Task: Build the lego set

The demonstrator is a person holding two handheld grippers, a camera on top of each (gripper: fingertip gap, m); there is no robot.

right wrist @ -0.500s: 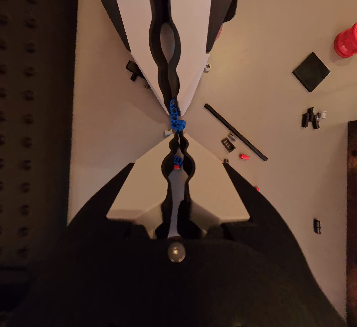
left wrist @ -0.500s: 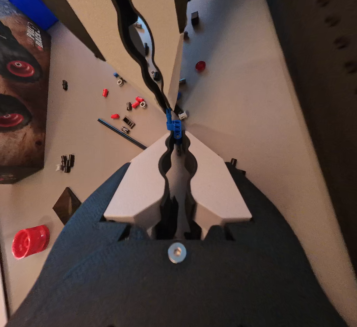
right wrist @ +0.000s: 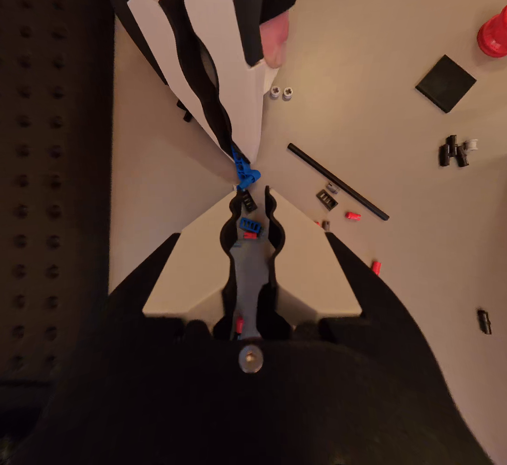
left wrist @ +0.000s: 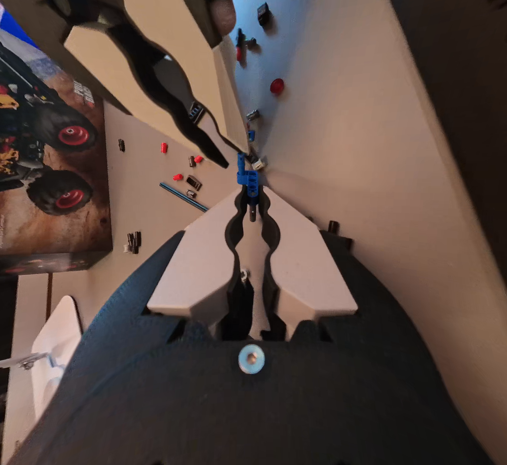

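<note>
In the left wrist view, the left gripper [left wrist: 251, 192] is seen clamped on a small blue lego piece [left wrist: 248, 178], held up off the pale table [left wrist: 356, 177] right at the fingertips. A short black pin [left wrist: 252, 213] is stuck out of the piece's underside, in the gap between the fingers. The right gripper [left wrist: 236, 158] is pointed in from the upper left, jaws a bit apart, tips just at the blue piece's upper peg; actual contact can't be made out. The set's box [left wrist: 55, 177], printed with a big-wheeled truck, is laid flat on the left. Between the box and the grippers a thin dark axle rod [left wrist: 183, 196] and a few loose red pins [left wrist: 177, 177] are scattered. A round red stud [left wrist: 276, 86] is parked on the far right side.

In the right wrist view, pretty much the same story is told from the other side. The right gripper [right wrist: 252, 191] is seen with its jaws apart and nothing pinched. The blue lego piece [right wrist: 245, 173] is held just ahead of its tips by the left gripper [right wrist: 241, 159], which comes down from the top. Through the gap a black grille tile [right wrist: 249, 200] and another blue part [right wrist: 250, 225] can be seen. Off to the right, the axle rod [right wrist: 337, 181], a black square tile [right wrist: 445, 84], a red wheel hub [right wrist: 493, 34] and two grey bushes [right wrist: 281, 92] are spread out.
</note>
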